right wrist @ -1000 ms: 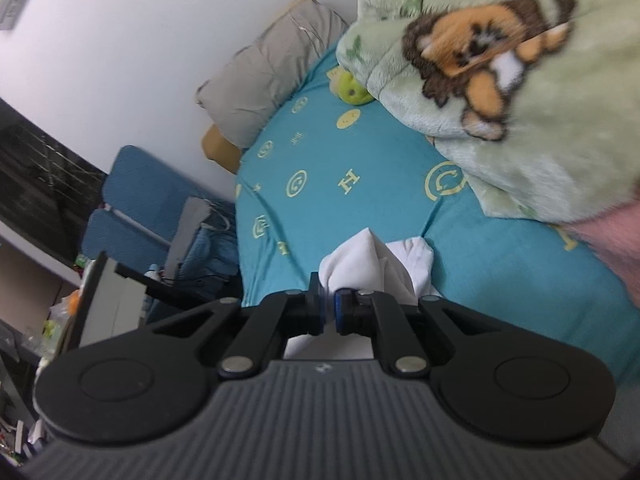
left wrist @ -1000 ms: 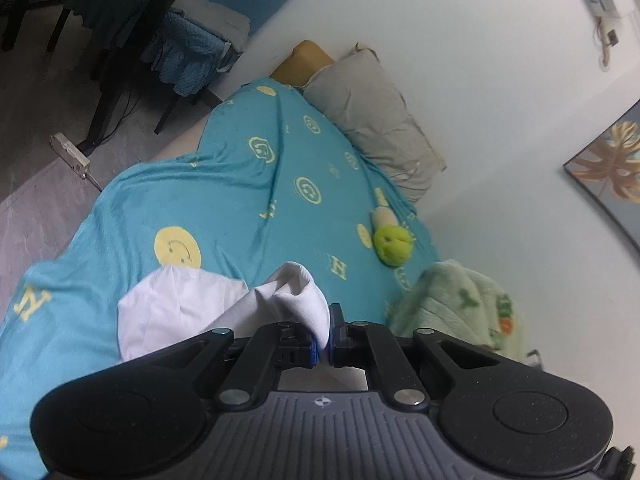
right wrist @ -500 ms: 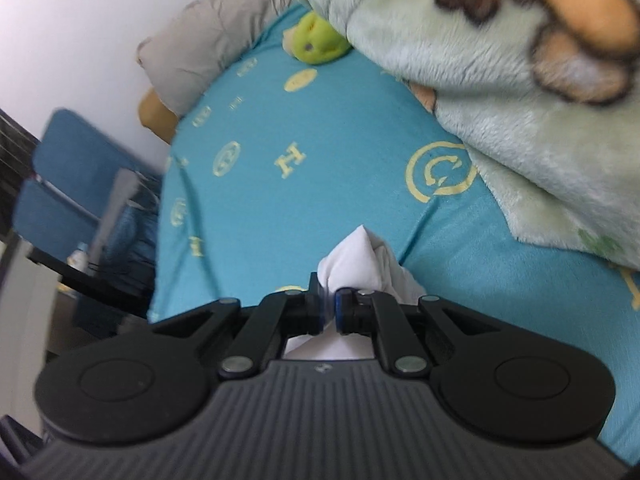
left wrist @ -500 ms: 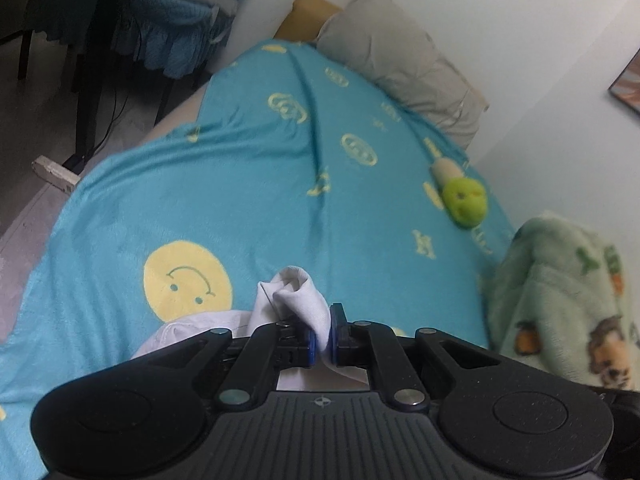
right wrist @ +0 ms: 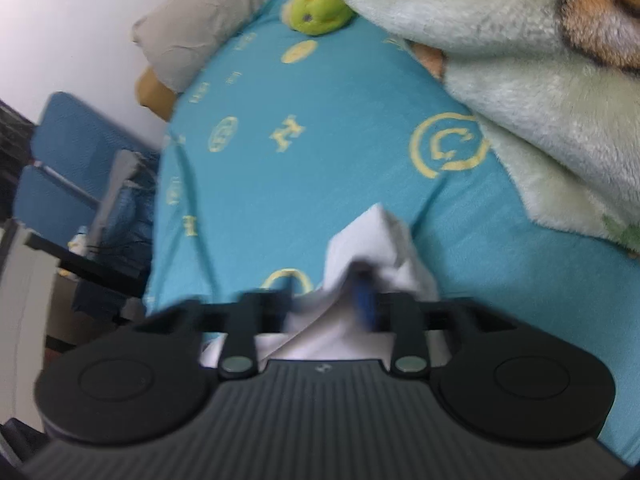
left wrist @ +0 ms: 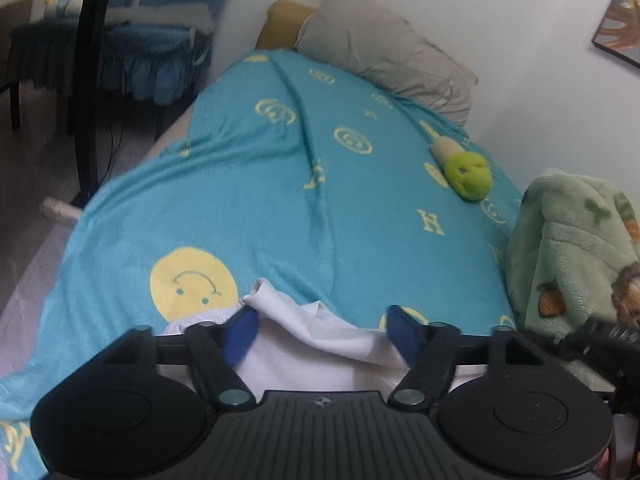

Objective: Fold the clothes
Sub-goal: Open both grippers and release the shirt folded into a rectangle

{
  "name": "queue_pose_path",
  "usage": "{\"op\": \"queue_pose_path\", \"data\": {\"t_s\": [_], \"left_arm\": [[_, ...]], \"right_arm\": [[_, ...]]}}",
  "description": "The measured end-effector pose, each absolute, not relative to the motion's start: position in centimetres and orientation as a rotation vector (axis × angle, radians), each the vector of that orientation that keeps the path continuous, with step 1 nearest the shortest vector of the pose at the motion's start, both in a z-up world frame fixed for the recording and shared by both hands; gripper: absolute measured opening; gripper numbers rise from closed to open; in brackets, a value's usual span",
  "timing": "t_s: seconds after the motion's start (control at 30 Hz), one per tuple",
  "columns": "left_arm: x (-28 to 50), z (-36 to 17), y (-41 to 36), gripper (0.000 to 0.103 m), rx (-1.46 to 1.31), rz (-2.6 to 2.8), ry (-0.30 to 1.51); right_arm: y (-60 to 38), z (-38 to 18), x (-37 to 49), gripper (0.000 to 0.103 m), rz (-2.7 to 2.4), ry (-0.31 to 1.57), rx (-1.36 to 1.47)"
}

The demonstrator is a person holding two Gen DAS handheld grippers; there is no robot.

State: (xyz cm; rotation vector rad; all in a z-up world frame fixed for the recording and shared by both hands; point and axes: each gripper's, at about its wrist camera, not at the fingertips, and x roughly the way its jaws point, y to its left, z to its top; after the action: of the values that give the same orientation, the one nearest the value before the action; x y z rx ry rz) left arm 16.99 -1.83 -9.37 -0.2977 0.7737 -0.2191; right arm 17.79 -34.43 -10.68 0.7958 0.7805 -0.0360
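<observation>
A white garment (left wrist: 288, 308) lies bunched on the teal bedspread (left wrist: 280, 208), just past a yellow smiley print. My left gripper (left wrist: 322, 326) is low over it, its jaws opening. Its blue pads (left wrist: 240, 332) stand wide apart with the cloth loose between them, not pinched. In the right wrist view another peak of the white garment (right wrist: 372, 236) stands up on the bedspread (right wrist: 300, 184). My right gripper (right wrist: 320, 304) is blurred, its jaws opening too, with the cloth between them and one blue pad (right wrist: 365, 300) beside it.
A green fleece blanket (left wrist: 572, 248) (right wrist: 540, 80) is heaped along the wall side of the bed. A green plush toy (left wrist: 468, 176) (right wrist: 316, 8) lies near a grey pillow (left wrist: 384, 52). A blue chair (left wrist: 152, 60) stands off the bed's other side.
Both grippers sank toward the bed while shut on the white garment. Now both have opened and let go, and the cloth has slumped onto the bedspread.
</observation>
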Motion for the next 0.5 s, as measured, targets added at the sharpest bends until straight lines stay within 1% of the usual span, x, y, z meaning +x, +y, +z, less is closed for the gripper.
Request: {"op": "queue_pose_path", "data": {"t_s": [0.03, 0.2, 0.27, 0.3, 0.33, 0.43, 0.5], "left_arm": [[16.5, -8.9, -1.9, 0.083, -0.279, -0.221, 0.756], [14.2, -8.2, -2.3, 0.084, -0.174, -0.302, 0.717], [13.7, -8.8, -2.7, 0.084, -0.112, -0.318, 0.709], [13.9, -9.2, -2.9, 0.084, -0.092, -0.321, 0.728], [14.2, -9.7, -3.0, 0.084, -0.083, -0.323, 0.749], [14.8, -10.9, -3.2, 0.084, -0.062, -0.322, 0.772], [15.1, -11.6, -3.3, 0.084, -0.049, -0.319, 0.789]], "right_arm": [[-34.1, -10.3, 17.3, 0.086, -0.015, 0.752, 0.790], [-32.1, -8.7, 15.5, 0.086, 0.066, 0.680, 0.641], [-31.1, -9.1, 16.0, 0.084, 0.087, 0.717, 0.536], [-30.6, -9.5, 16.5, 0.072, 0.087, 0.744, 0.487], [-30.3, -10.1, 17.1, 0.067, 0.078, 0.770, 0.455], [-29.6, -11.7, 18.6, 0.063, 0.077, 0.802, 0.370], [-29.2, -12.1, 18.7, 0.063, 0.083, 0.798, 0.334]]}}
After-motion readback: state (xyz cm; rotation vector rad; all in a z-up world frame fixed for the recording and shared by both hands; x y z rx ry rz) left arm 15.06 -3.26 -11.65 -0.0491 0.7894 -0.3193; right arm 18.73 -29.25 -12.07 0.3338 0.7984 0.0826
